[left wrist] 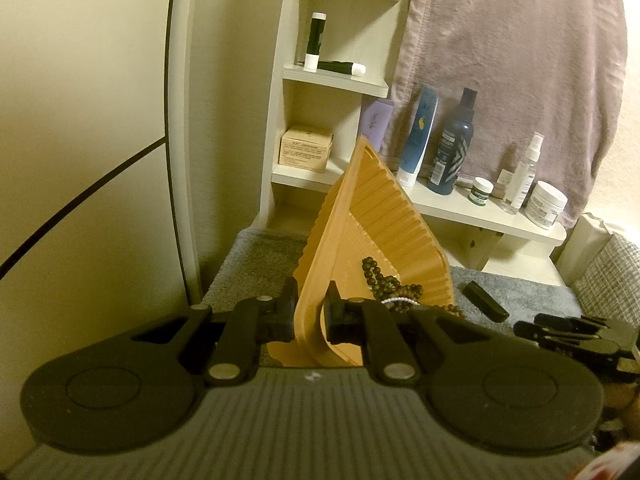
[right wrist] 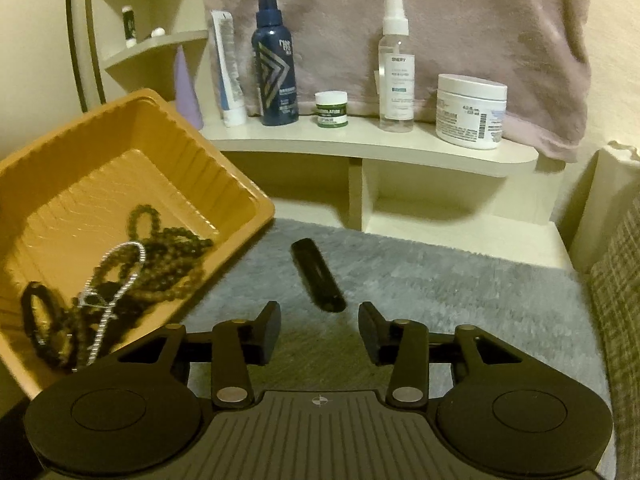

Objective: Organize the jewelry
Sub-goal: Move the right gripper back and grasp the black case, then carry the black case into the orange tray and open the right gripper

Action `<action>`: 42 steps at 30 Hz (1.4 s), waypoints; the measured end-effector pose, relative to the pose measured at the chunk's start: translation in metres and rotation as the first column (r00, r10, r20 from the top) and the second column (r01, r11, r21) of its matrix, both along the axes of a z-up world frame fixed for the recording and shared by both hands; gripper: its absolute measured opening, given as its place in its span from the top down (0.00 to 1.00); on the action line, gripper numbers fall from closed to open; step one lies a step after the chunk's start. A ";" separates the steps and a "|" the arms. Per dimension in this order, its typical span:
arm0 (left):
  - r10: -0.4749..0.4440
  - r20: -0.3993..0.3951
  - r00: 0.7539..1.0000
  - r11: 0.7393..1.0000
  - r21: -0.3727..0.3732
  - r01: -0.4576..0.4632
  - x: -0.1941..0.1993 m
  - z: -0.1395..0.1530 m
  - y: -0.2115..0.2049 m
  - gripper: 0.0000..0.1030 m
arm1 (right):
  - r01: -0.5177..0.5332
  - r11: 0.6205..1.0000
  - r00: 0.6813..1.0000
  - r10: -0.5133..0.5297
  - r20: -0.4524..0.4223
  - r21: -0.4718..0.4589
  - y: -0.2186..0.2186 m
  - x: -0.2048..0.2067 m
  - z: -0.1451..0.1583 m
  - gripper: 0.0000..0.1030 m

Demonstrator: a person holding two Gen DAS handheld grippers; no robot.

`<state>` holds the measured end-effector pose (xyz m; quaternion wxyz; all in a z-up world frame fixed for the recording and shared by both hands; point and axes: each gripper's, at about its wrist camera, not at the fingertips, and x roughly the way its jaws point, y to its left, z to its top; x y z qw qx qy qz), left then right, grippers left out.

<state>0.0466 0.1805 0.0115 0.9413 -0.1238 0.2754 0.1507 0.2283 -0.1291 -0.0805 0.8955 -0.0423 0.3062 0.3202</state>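
Left hand-held gripper (left wrist: 308, 312) pinches the near rim of the orange tray (left wrist: 384, 220), one finger outside the wall and one inside, so the tray stands tilted with its far corner raised toward the shelves. Right hand-held gripper (right wrist: 319, 330) has its fingers spread with nothing between them, hovering over the grey mat (right wrist: 440, 280). Just beyond it lies a black tube (right wrist: 318, 276), flat on the mat, its long axis running near to far and leaning slightly left at the far end. Jewelry sits inside the tray: dark bead strands (right wrist: 168, 256) piled with a silvery chain (right wrist: 120, 280) looped over them, blurred in the right wrist view; the left wrist view shows only part of the beads (left wrist: 384, 284) against the tray's ribbed floor. Farther back, a shelf (right wrist: 360, 144) carries a dark blue bottle (right wrist: 276, 60), a clear spray bottle (right wrist: 396, 64) and a white jar (right wrist: 470, 110).
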 end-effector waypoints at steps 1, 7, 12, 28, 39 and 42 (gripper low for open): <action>0.001 0.000 1.000 1.000 -0.001 -0.001 0.000 0.000 0.000 0.89 | -0.002 1.000 1.000 0.002 0.002 -0.011 0.002 0.004 -0.002 0.58; 0.001 -0.002 1.000 1.000 0.000 -0.001 0.001 -0.001 0.000 0.89 | -0.022 0.997 1.000 0.022 -0.004 -0.078 0.018 0.025 -0.017 0.58; 0.002 -0.004 1.000 1.000 0.001 -0.002 0.000 -0.001 0.000 0.89 | -0.050 0.994 0.999 0.052 0.015 -0.102 0.030 0.032 -0.022 0.58; 0.006 -0.009 1.000 1.000 -0.006 -0.006 0.002 -0.001 0.002 0.89 | -0.049 0.993 0.998 0.053 0.039 -0.103 0.042 0.034 -0.024 0.79; 0.004 -0.006 1.000 1.000 -0.006 -0.004 0.002 -0.001 0.003 0.89 | 0.003 0.998 1.000 -0.002 0.015 -0.066 0.018 0.012 -0.015 0.80; 0.003 -0.005 1.000 1.000 -0.005 -0.003 0.002 -0.001 0.002 0.89 | 0.014 0.998 1.000 -0.013 0.010 -0.062 0.012 0.006 -0.014 0.80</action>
